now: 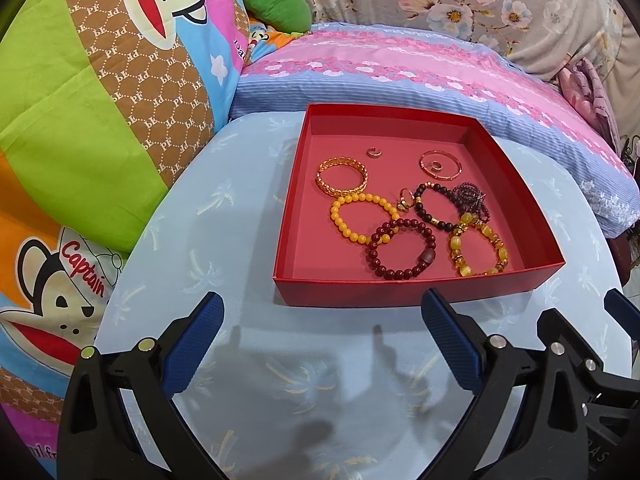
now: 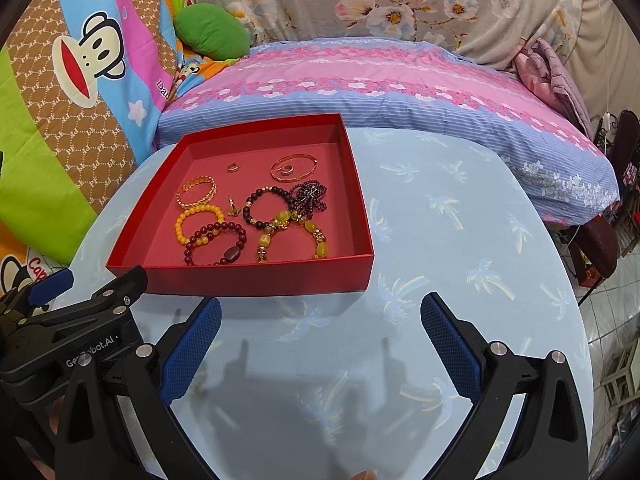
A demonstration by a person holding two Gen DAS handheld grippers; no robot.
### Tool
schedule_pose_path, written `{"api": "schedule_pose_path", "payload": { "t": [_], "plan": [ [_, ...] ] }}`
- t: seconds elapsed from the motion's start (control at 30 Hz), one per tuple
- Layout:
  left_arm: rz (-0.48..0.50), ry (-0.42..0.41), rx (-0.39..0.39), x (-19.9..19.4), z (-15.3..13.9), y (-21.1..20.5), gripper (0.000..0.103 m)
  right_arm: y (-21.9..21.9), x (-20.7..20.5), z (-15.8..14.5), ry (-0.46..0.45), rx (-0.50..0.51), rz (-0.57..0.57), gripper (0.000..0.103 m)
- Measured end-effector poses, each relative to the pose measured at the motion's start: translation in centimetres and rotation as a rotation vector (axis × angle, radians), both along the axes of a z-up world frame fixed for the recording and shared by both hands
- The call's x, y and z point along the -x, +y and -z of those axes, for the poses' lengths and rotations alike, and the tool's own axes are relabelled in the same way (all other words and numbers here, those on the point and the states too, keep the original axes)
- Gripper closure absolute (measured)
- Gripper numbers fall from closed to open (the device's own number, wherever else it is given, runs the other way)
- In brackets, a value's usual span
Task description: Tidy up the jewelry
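A red box (image 1: 400,290) (image 2: 240,280) stands on the round light-blue table. It holds a gold bangle (image 1: 342,176) (image 2: 197,191), an orange bead bracelet (image 1: 352,216) (image 2: 188,220), a dark red bead bracelet (image 1: 400,272) (image 2: 216,246), a yellow stone bracelet (image 1: 478,248) (image 2: 292,236), a black bead bracelet (image 1: 430,210) (image 2: 256,208), a thin rose-gold bangle (image 1: 440,164) (image 2: 294,168), purple beads and small rings. My left gripper (image 1: 322,312) is open and empty, just in front of the box. My right gripper (image 2: 320,312) is open and empty, in front of the box's right corner.
The table (image 1: 248,200) (image 2: 460,240) abuts a bed with a pink and blue pillow (image 1: 400,68) (image 2: 380,80), a cartoon monkey quilt (image 1: 80,120) on the left and a green cushion (image 2: 212,30). Chairs and tiled floor (image 2: 612,280) lie to the right.
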State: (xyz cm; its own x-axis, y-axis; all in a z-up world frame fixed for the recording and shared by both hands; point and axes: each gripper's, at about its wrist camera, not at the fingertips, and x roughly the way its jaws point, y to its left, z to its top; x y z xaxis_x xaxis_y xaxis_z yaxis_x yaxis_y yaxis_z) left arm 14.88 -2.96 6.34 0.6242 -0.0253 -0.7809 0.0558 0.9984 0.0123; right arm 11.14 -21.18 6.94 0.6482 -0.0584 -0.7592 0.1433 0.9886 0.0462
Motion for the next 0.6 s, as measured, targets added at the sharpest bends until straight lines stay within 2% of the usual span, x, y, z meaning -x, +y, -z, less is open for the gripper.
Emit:
{"api": "schedule_pose_path", "payload": {
  "t": [0.6],
  "plan": [
    [-0.004,-0.009,0.007,0.25,-0.22,0.00,0.009,-0.11,0.00,-0.08,0.000,0.000,-0.001,0.007]
  ]
}}
